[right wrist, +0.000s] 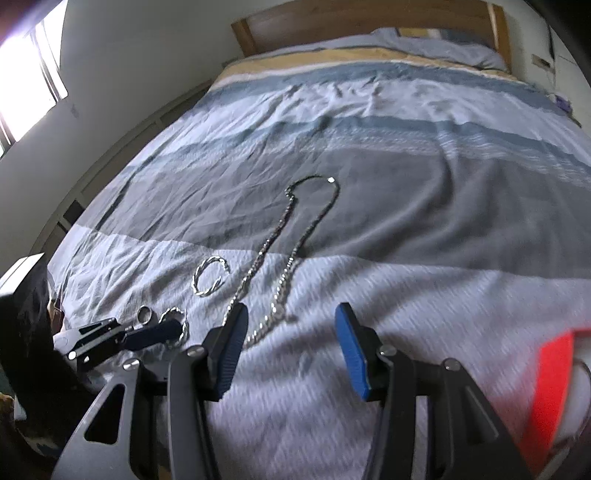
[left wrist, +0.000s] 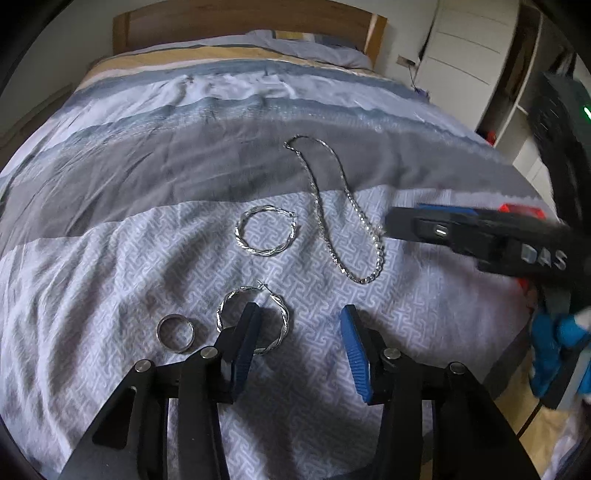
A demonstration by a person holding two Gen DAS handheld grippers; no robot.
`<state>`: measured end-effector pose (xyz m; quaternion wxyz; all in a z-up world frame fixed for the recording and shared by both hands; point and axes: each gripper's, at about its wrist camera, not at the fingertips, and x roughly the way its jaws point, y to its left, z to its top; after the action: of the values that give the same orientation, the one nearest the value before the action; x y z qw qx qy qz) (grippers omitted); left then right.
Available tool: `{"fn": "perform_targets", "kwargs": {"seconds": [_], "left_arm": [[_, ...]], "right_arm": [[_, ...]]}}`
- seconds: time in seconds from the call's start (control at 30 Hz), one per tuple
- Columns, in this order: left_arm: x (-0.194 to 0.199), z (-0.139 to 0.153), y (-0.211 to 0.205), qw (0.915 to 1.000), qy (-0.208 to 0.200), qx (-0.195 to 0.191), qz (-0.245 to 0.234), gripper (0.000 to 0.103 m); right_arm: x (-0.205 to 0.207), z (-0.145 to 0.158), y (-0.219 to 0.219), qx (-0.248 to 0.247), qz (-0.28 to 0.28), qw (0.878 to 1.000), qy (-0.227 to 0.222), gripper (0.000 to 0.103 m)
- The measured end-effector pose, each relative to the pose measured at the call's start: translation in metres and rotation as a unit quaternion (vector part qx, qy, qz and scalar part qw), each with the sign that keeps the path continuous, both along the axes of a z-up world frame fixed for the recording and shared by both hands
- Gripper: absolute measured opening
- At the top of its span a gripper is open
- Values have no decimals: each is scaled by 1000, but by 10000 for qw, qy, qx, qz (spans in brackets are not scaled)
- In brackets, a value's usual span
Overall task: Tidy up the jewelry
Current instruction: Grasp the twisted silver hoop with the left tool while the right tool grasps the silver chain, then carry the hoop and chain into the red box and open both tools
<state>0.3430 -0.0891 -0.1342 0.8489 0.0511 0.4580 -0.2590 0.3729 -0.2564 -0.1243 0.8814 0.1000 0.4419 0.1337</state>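
Note:
Silver jewelry lies on the bed cover (left wrist: 122, 266). My left gripper (left wrist: 301, 314) hovers open over a twisted hoop earring (left wrist: 282, 321); its left finger covers part of the hoop and no pad presses on it. A plain ring (left wrist: 176, 333) lies to the left, and a second twisted hoop (left wrist: 266, 230) lies farther off. A long chain necklace (left wrist: 332, 206) runs away to the right. My right gripper (right wrist: 291, 310) is open above the chain's near end (right wrist: 275, 314), with nothing gripped. In the right wrist view I also see the far hoop (right wrist: 210, 277) and the ring (right wrist: 146, 315).
A red object (right wrist: 550, 387), blurred, sits at the right edge close to my right gripper. The wooden headboard (left wrist: 240, 22) and a pillow (left wrist: 314, 44) are at the far end. White drawers (left wrist: 469, 48) stand right of the bed, and a window (right wrist: 29, 74) is on the left wall.

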Motion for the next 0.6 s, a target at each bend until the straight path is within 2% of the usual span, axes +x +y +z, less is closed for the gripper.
{"fn": "perform_targets", "kwargs": {"seconds": [0.03,0.13,0.2,0.23,0.3,0.33,0.4,0.6], "left_arm": [[0,-1,0,10000,-8,24,-26,42],[3,-4,1,10000,-16,40,-16,29],[5,-5,2,10000,8,7,-1,16],[6,-6,2,10000,38,-16,3,13],[8,-7,1,10000,64,-23,-13,6],[8,-7,-1,10000,69,-6,-30,6],[9,-5,-4,10000,36,30,-46,4],[1,7,-1,9998,5,-184,81,4]], "right_arm": [[4,-2,3,-26,37,10000,39,47],[17,-12,11,-122,163,9996,203,46],[24,-19,18,-256,222,9989,310,42],[27,-23,21,-317,229,9986,351,41],[28,-27,23,-436,214,9982,364,30],[27,-28,24,-480,190,9980,356,26],[25,-27,22,-432,149,9984,342,8],[-3,-14,7,-193,-12,9997,127,7]]}}
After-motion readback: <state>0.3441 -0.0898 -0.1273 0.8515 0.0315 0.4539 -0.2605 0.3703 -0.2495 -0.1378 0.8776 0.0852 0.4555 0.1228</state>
